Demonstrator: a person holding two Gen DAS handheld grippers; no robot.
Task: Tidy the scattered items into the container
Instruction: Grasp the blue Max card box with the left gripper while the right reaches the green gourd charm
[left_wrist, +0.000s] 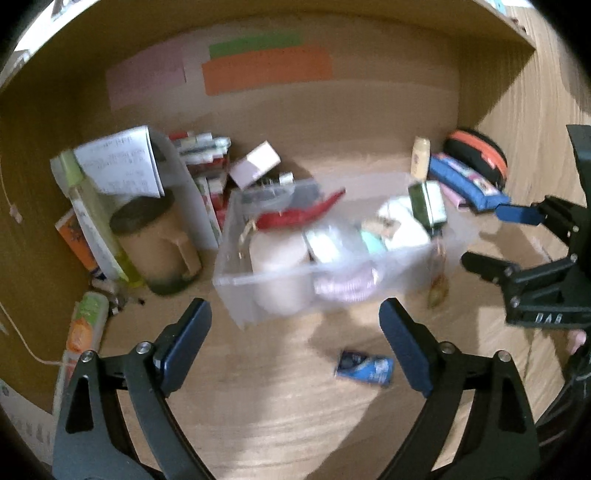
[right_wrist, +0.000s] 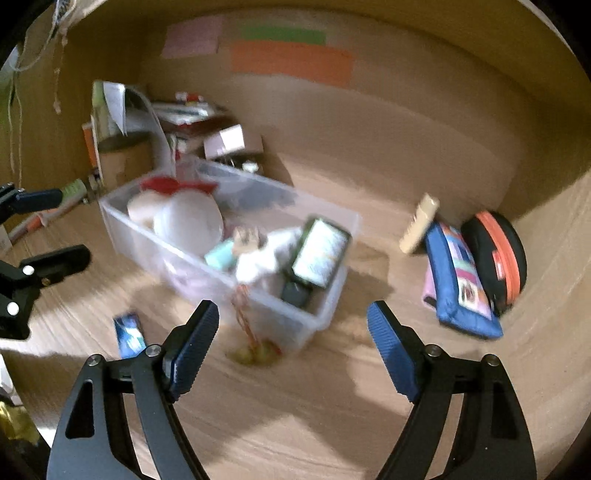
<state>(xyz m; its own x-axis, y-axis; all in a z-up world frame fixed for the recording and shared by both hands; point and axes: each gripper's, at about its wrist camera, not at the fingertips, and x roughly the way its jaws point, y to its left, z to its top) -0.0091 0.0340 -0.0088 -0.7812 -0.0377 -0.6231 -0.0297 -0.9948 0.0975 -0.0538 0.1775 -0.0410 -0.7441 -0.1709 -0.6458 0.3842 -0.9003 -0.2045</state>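
Wood-grain bench (left_wrist: 280, 417) fills the floor of a brown alcove, whose back wall (left_wrist: 332, 107) carries pink, green and orange paper strips, probably labels or markers rather than clutter to be tidied.

Largest on the bench is the clear plastic bin (left_wrist: 236, 280), sitting about in the middle, and it looks like the container the task means. It is already well stocked: a pale plush toy with a red piece on top (right_wrist: 184, 218), a green tin (left_wrist: 428, 203) propped on edge against the far end, some small packets, and a cord with a yellowish charm (right_wrist: 255, 352) that trails over the bin's near wall onto the bench, so that item is only half in.

Left of the bin a stack of books and papers (left_wrist: 110, 173) and a tan mug (left_wrist: 159, 247) stand against the side wall, seemingly parked there out of the way. Right of it a black-and-orange case (right_wrist: 495, 258), a blue pouch (right_wrist: 461, 288) and a cream bottle (right_wrist: 421, 225) lean together by the corner.

One small blue packet (left_wrist: 365, 367) lies loose on the bench just in front of the bin, between the two tools; I judge it the likeliest next pick.

Both tools hover in front of the bin. The left gripper (left_wrist: 295, 347) has its jaws spread wide with nothing between them; the right gripper (right_wrist: 293, 343) is likewise parted and empty.
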